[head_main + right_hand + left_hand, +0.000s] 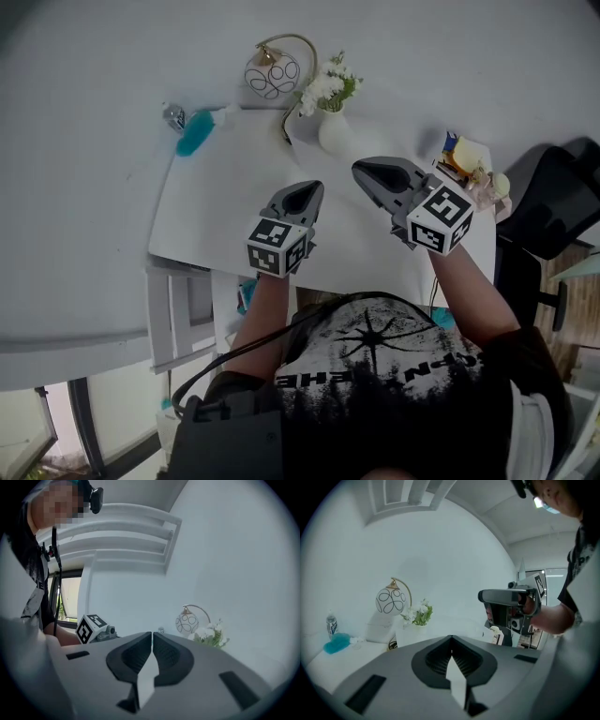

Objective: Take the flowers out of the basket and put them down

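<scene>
We hold both claws above the middle of the white desk, and neither touches anything. The left claw has its jaws pressed together with nothing between them. The right claw is closed and empty in the same way. In each gripper view the two ribbed pads meet along a single seam.

The basket sits at the desk's far right corner, just beyond the right claw's marker cube. It is small and partly hidden, so we cannot make out its weave. The flowers lie in it, a yellow bloom and paler pink ones bunched above the rim and leaning toward the desk's right edge. None of them is out on the desk.

A second container stands at the middle of the far edge. It is a white vase, upright, holding a spray of white blossoms with green leaves. Just beside it, to the left, is a globe lamp with a looping line pattern and a curved brass arm.

At the far left corner a small clear bottle stands capped, and we cannot tell what it contains. A teal item lies right next to it.
</scene>
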Demonstrator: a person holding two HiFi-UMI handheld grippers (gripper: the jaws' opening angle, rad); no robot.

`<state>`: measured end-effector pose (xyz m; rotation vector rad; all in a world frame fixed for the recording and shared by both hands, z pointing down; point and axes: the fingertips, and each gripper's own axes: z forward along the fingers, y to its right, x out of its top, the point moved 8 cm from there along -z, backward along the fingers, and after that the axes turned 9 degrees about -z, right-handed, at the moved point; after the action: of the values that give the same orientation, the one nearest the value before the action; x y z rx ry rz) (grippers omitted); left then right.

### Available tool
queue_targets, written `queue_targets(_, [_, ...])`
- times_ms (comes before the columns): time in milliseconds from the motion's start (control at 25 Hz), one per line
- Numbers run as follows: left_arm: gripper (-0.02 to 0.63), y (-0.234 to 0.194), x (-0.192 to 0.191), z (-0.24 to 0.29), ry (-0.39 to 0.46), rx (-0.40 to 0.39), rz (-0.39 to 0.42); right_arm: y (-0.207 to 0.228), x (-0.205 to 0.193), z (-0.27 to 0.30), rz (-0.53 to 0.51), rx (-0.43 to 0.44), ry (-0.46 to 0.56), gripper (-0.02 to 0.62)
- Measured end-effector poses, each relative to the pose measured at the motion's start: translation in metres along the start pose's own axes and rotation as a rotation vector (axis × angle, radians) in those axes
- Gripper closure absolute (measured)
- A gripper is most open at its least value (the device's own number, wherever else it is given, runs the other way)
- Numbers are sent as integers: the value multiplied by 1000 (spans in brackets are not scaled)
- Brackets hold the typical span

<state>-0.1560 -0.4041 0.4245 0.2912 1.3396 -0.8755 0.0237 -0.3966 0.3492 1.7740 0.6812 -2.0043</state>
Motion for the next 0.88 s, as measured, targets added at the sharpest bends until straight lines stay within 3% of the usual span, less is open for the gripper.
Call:
queue_targets(560, [595,-52,20,33,0,-50,-12,70,27,51,-84,-77,-63,575])
queue_targets(880, [595,-73,23,50,-12,-52,-42,113,-11,75,-100,-120,-170,574])
